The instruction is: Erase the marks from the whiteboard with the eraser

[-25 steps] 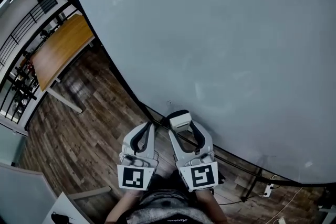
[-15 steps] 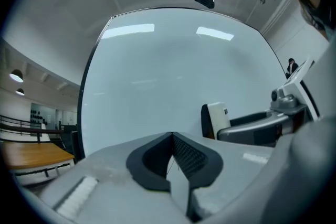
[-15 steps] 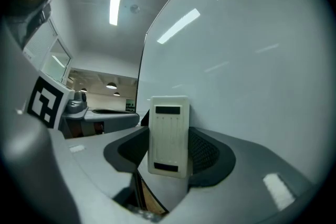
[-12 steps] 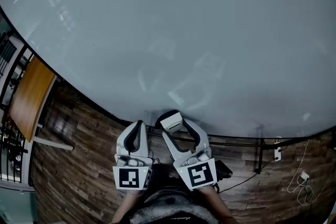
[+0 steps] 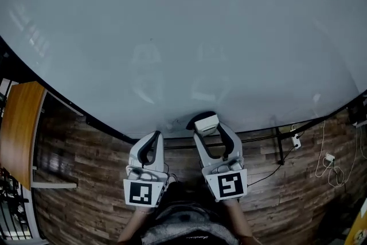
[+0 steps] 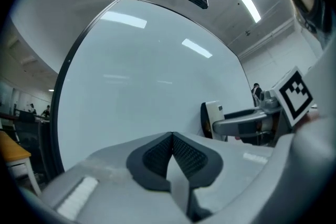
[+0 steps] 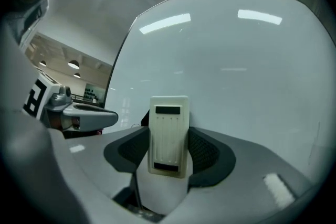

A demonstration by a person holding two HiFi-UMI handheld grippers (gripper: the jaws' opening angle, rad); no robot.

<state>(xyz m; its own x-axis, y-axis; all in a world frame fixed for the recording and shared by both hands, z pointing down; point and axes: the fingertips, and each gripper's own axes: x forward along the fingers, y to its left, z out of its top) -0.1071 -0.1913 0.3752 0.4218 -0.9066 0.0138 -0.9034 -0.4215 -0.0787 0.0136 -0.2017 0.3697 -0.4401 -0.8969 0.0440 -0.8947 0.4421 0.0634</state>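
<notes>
My left gripper (image 6: 171,137) has its jaws pressed together with nothing between them. It hangs just below the lower edge of the whiteboard (image 5: 183,37), over the wooden floor (image 5: 86,163), so it is the idle one here. Just beside it, my right gripper (image 5: 209,130) is clamped on the eraser (image 7: 168,134). The pale block stands between the pads with its long axis running along the jaws, and it sticks out past their tips toward the board. From the left gripper view its dark felt side looks turned to the board surface, close by the lower edge near the middle. I cannot tell whether it is touching. The board spreads away above and to both sides of the eraser. I can pick out no sure marks on it, only ceiling lights and faint reflections of my grippers. My judgement is that any wiping falls to my right hand, sweeping upward and outward from this low spot.
</notes>
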